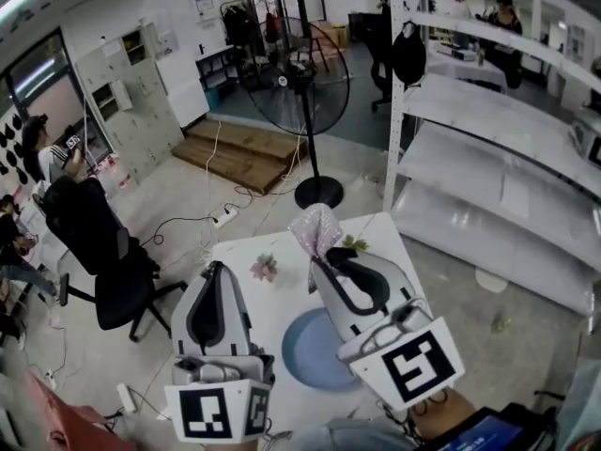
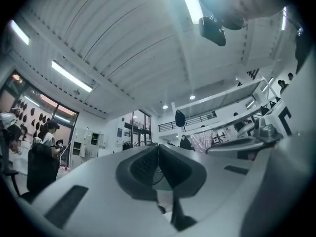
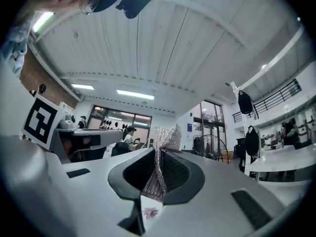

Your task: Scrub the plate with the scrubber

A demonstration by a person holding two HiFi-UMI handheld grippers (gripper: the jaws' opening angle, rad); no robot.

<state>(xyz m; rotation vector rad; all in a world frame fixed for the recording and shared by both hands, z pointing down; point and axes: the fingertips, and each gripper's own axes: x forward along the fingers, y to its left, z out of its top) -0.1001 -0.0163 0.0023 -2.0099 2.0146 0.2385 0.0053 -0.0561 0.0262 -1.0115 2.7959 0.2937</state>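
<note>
A round blue-grey plate [image 1: 302,353] lies on the white table [image 1: 282,301], partly hidden under my right gripper [image 1: 324,256]. That gripper is raised above the plate, tilted up, and shut on a silvery-pink mesh scrubber [image 1: 316,227]. In the right gripper view the scrubber [image 3: 164,141] sticks up from between the pads [image 3: 178,174]. My left gripper [image 1: 215,269] hovers left of the plate, also tilted up. Its jaws are shut with nothing between them, as the left gripper [image 2: 158,154] shows in its own view, which looks at the ceiling.
A small pink flower-like piece [image 1: 264,269] and a green scrap [image 1: 355,243] lie on the table's far part. Beyond stand a floor fan [image 1: 299,83], white shelving [image 1: 488,158] to the right, a black office chair [image 1: 103,252] to the left, and cables on the floor.
</note>
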